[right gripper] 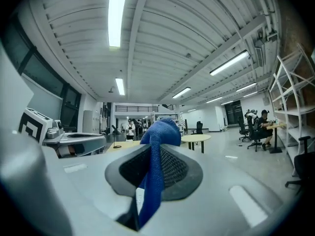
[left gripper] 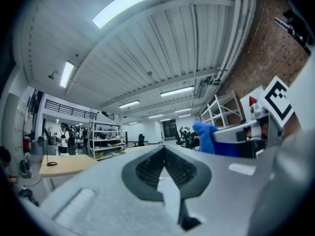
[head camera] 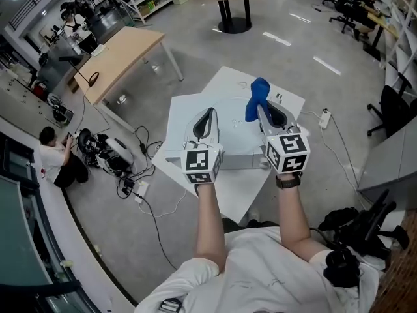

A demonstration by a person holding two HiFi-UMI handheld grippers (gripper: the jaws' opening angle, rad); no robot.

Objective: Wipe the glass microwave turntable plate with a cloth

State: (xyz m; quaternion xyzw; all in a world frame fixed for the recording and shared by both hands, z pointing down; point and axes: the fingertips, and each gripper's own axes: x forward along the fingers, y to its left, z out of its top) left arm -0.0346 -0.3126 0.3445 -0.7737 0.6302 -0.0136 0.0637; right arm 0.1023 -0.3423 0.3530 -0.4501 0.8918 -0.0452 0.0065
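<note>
Left of the glass turntable plate [head camera: 236,124], the left tongs [head camera: 208,113] are raised with their jaws drawn together on nothing. The plate itself lies on the white desk [head camera: 187,113] and shows only as a faint ring between the two tools. Right of the plate and above its far edge, the right tongs [head camera: 262,109] pinch a blue cloth [head camera: 258,98], a bunch of which stands up past the tips. Wiping has likely not begun, as neither tool touches the glass.

Only the head view shows the plate and desk. Both gripper views tilt up at ceiling lights and shelving and miss them. The right gripper view alone shows the cloth caught as a narrow fold running down between the jaws. The left gripper view shows that tool and its cloth from the side.

With so slim a fold gripped, the cloth could pull free under pressure, and the unheld plate could skid or spin on the smooth desk
</note>
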